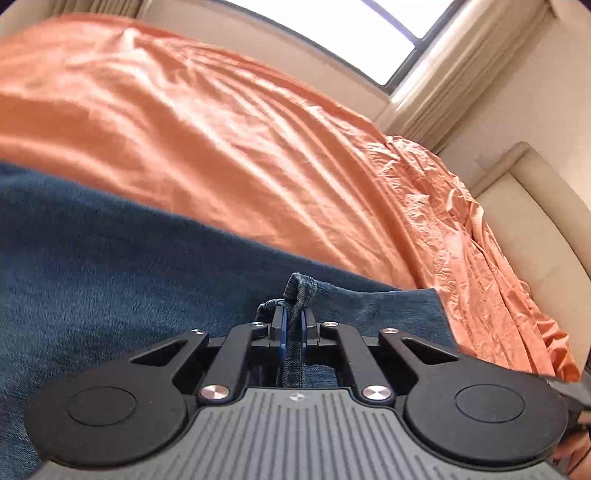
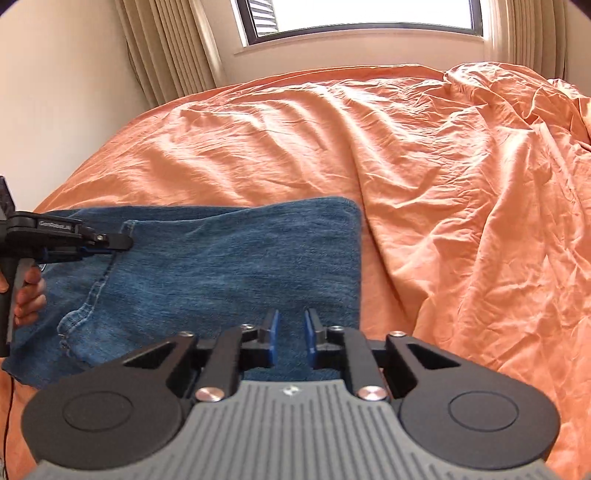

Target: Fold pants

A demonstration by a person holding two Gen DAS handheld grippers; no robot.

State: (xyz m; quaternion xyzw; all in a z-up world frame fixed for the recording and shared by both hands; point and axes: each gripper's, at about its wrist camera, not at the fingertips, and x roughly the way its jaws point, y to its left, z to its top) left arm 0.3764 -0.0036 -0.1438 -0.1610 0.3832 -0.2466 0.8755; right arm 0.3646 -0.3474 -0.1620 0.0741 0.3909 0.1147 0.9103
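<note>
Blue jeans (image 2: 221,266) lie folded flat on the near part of the bed, with a straight folded edge on the right. My left gripper (image 1: 293,314) is shut on a bunched seam of the jeans (image 1: 110,277), and denim stands up between its blue pads. In the right wrist view the left gripper (image 2: 125,242) comes in from the left and grips the jeans' left edge near a stitched seam. My right gripper (image 2: 291,321) hovers over the near right part of the jeans. Its blue pads stand a narrow gap apart, with nothing pinched between them.
An orange wrinkled sheet (image 2: 443,184) covers the bed and bunches up at the far right. A window (image 2: 354,18) and beige curtains (image 2: 166,44) are behind the bed. A cream padded panel (image 1: 535,206) borders the bed. A person's hand (image 2: 29,295) holds the left gripper's handle.
</note>
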